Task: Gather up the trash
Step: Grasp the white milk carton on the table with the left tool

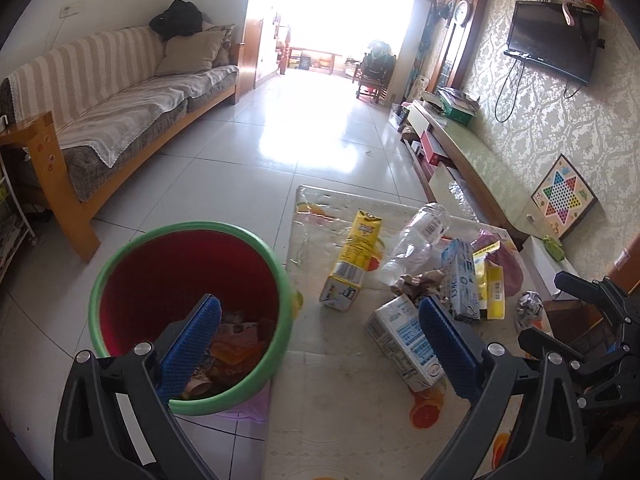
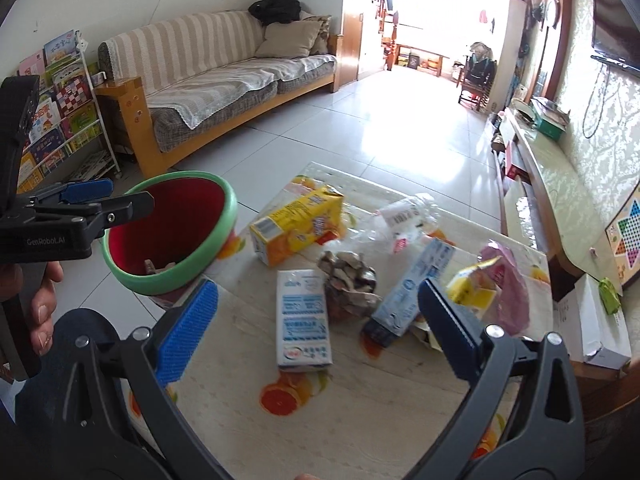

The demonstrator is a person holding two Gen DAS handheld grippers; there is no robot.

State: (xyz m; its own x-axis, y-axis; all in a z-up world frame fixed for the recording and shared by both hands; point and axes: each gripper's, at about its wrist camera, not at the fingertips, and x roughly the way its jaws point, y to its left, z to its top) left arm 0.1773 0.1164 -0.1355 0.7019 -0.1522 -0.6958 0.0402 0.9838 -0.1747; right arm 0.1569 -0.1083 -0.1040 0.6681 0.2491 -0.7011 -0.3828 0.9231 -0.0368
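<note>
Several trash items sit on the tabletop [image 1: 360, 392] right of the bin [image 1: 188, 312]. Left wrist view: your left gripper [image 1: 320, 344] has fingers wide, nothing between them, one finger over the bin mouth. White milk carton [image 1: 404, 344] lies nearest you beside the bin; probably empty, light, crushable, so pinch across its narrow faces.

Right wrist view: your right gripper [image 2: 318, 320] is also spread wide and empty, carton [image 2: 304, 320] lying between the fingers but untouched. Yellow juice box [image 2: 298, 228] lies beyond the carton. Crumpled bottle [image 2: 404, 216] likely slippery; take it at the neck.
</note>
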